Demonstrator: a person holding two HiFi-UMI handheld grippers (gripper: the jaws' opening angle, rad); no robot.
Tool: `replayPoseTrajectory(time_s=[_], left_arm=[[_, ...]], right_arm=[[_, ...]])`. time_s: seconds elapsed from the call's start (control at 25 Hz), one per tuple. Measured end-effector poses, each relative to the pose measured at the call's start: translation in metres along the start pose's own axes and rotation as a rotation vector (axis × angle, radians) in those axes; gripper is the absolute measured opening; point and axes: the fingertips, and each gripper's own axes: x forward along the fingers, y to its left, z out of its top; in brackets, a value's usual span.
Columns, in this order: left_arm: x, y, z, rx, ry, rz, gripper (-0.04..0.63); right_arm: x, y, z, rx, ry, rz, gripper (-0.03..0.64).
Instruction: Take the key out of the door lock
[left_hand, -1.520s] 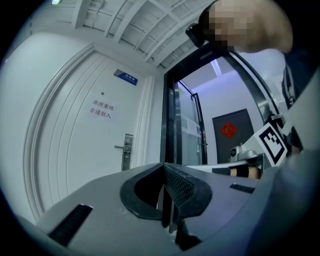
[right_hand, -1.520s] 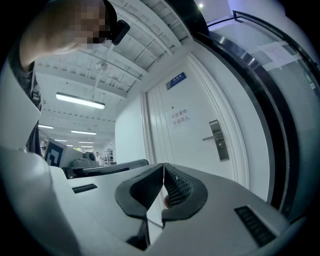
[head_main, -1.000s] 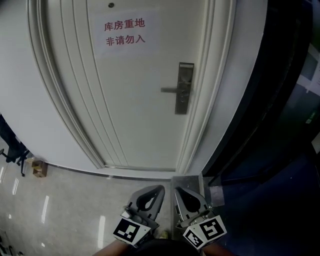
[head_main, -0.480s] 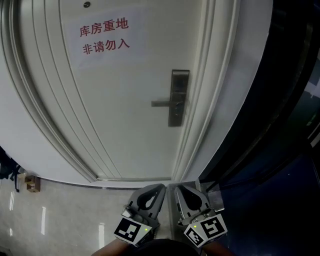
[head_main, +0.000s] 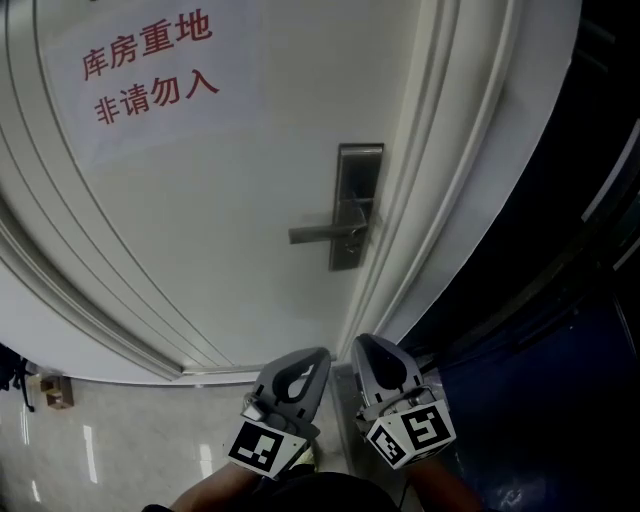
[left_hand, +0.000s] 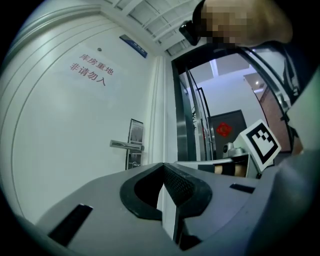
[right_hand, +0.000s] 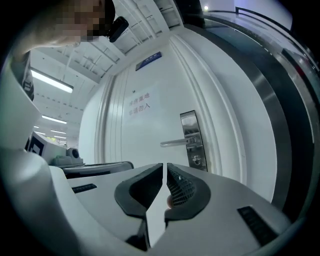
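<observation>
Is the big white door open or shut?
Shut: the door sits flush in its frame, with no gap beside the handle.

The white door (head_main: 230, 180) is softly lit, the right side is dark, shiny streaks glare on the floor (head_main: 130, 430), and both gripper views bend round with black corners.
</observation>
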Motion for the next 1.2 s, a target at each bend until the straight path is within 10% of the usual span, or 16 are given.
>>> replayPoseTrajectory(time_s=[1.2], left_arm=[[0.061, 0.078, -0.021, -0.091, 0.023, -0.059, 0.006]], right_arm=[[0.163, -0.114, -0.028, -0.093, 0.113, -0.253, 0.156]])
